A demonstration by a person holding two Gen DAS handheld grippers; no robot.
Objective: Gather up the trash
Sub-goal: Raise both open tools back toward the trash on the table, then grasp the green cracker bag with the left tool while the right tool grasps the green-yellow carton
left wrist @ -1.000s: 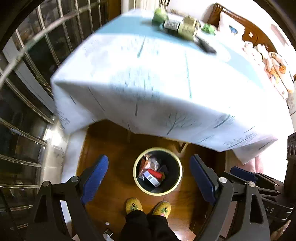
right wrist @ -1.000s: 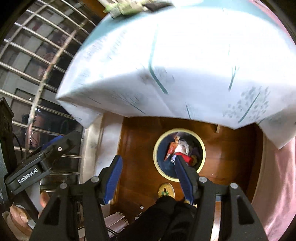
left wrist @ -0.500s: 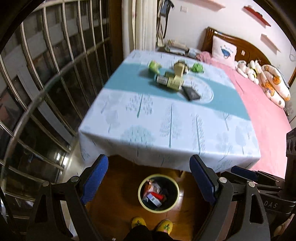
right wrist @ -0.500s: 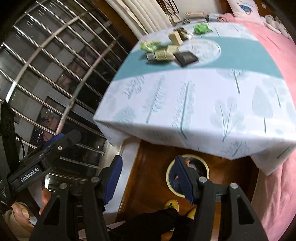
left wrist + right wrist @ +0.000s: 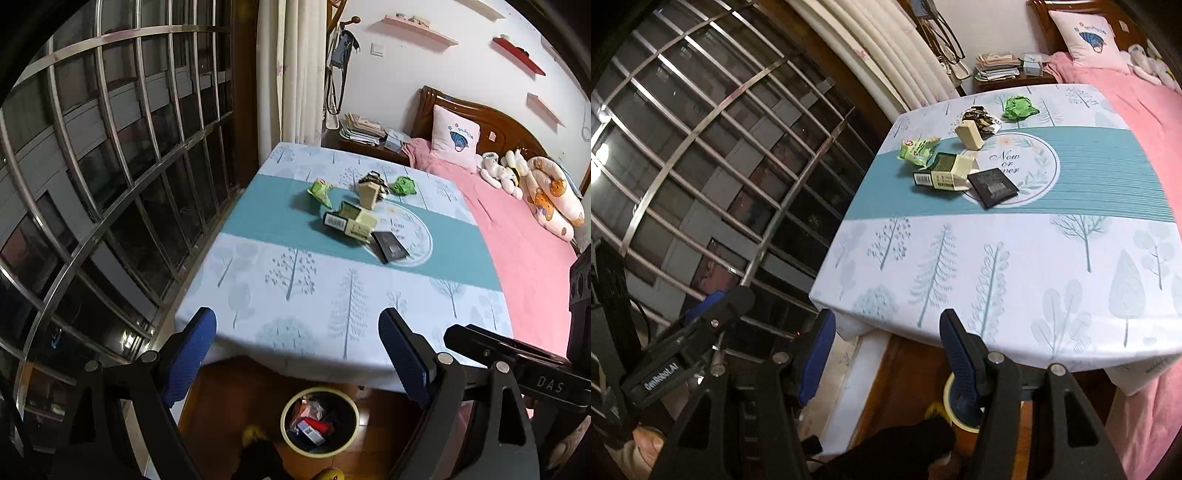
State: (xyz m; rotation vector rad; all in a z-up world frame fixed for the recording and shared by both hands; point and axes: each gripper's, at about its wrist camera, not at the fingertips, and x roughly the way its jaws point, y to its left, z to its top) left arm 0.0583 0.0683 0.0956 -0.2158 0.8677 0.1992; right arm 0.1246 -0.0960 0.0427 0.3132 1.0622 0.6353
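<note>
Trash (image 5: 354, 218) heaped mid-surface on the teal band of the tablecloth (image 5: 295, 295): green wrappers, small cartons, a black packet (image 5: 993, 185) nearest the bin. Left claw (image 5: 297, 354) wide open, holding nothing, short of the heap. Right claw (image 5: 888, 350) likewise open and empty. Risk, as a judgement: pinching cloth along with the flat packet and dragging the rest off. Left view alone shows inside the bin (image 5: 320, 421), partly filled; right view shows only its rim behind a finger.
</note>
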